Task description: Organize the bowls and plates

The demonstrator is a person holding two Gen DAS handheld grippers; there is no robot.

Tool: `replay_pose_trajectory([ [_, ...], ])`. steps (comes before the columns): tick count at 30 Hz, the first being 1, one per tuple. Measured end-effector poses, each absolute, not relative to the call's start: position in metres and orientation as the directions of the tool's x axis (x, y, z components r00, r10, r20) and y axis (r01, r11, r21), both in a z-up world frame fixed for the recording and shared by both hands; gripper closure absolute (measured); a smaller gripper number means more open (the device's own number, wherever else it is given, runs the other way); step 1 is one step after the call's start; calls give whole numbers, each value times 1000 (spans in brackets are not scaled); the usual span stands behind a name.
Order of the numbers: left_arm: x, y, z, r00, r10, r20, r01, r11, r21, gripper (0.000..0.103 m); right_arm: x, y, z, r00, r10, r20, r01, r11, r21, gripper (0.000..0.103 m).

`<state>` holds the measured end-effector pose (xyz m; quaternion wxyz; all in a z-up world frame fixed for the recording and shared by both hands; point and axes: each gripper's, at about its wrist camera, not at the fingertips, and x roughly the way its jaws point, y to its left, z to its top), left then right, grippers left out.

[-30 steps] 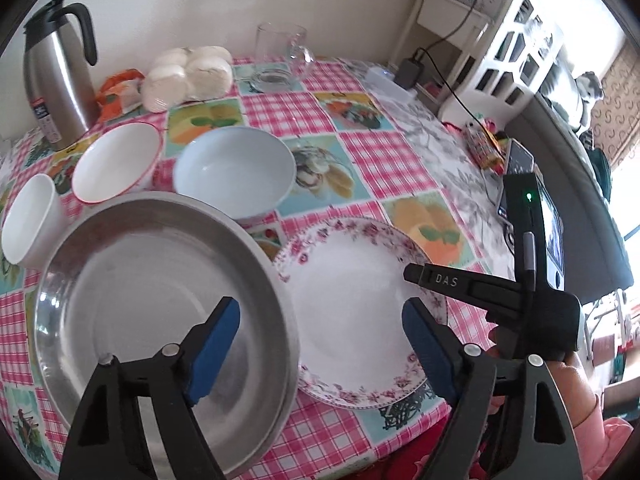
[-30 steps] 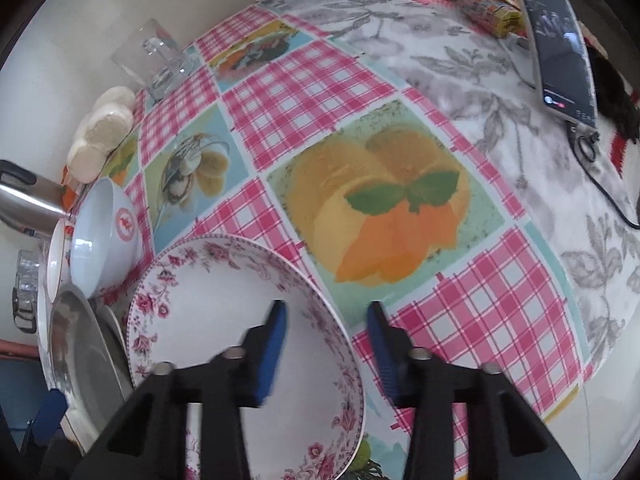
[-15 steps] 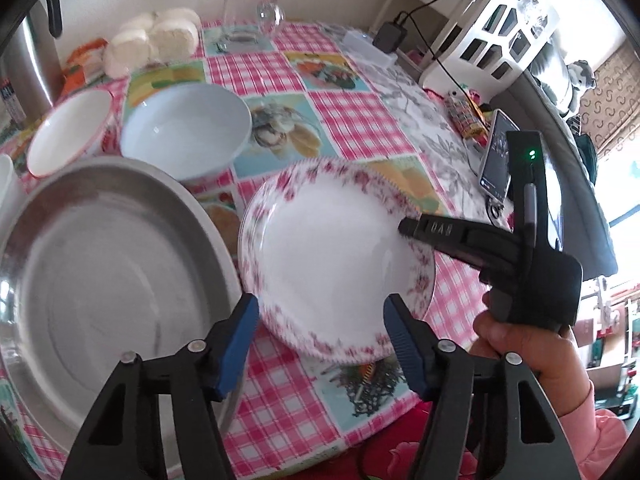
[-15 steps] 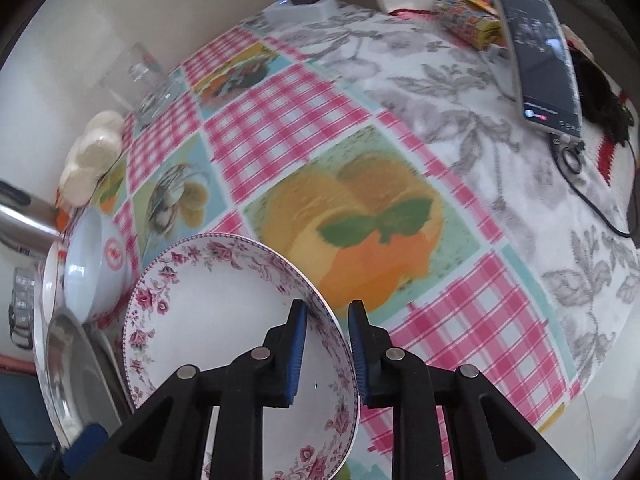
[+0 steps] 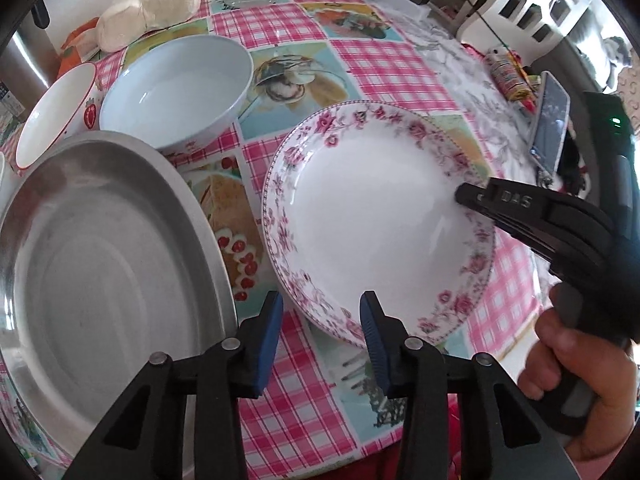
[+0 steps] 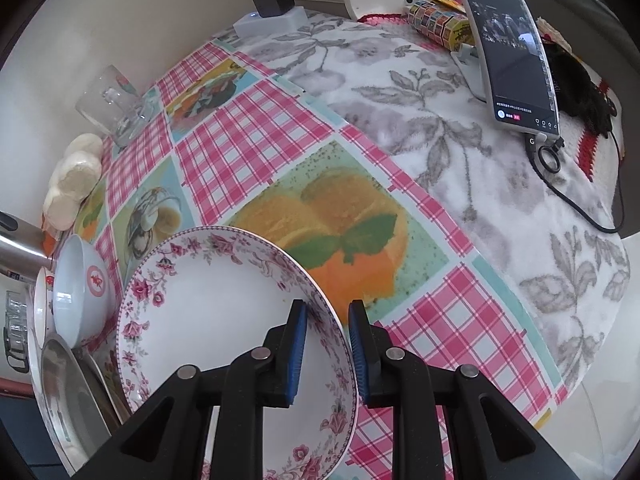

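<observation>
Right hand-held gripper (image 6: 326,350): blue pads closed down on the near rim of the floral plate (image 6: 208,320), one pad inside the rim, one outside; plate tilted, its gripped side raised off the desk (image 6: 280,128). In the left wrist view the right hand-held gripper (image 5: 466,196) reaches in from the right, the person's hand (image 5: 576,380) wrapped round its handle. Left hand-held gripper (image 5: 320,332): pads part-way open, holding nothing, poised just short of the floral plate's (image 5: 372,216) near edge, between it and the metal pan (image 5: 100,256). Behind the pan sit a pale blue bowl (image 5: 176,88) and a red-rimmed white bowl (image 5: 52,116), close together. A phone (image 6: 512,52) stands propped on the far grey cloth.
</observation>
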<state>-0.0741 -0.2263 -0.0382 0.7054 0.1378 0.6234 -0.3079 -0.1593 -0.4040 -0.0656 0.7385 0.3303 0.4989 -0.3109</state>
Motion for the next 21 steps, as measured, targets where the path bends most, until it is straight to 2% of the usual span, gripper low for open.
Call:
replay_pose_trajectory([
  [8,-53,-240,-42,70,-230,-971,589,795,-146,63,-156,-408,-66,311,-147,-939,791,588,170,80],
  [13,-32,-248,-52,69,-227,-971,556,817,-152,72,-154,-409,-67,312,-150,-938,789,591,168,80],
  [21,-9,-254,-59,54,-257,-965,515,835,-194,77,-156,-410,-68,323,-135,-937,794,578,191,79],
])
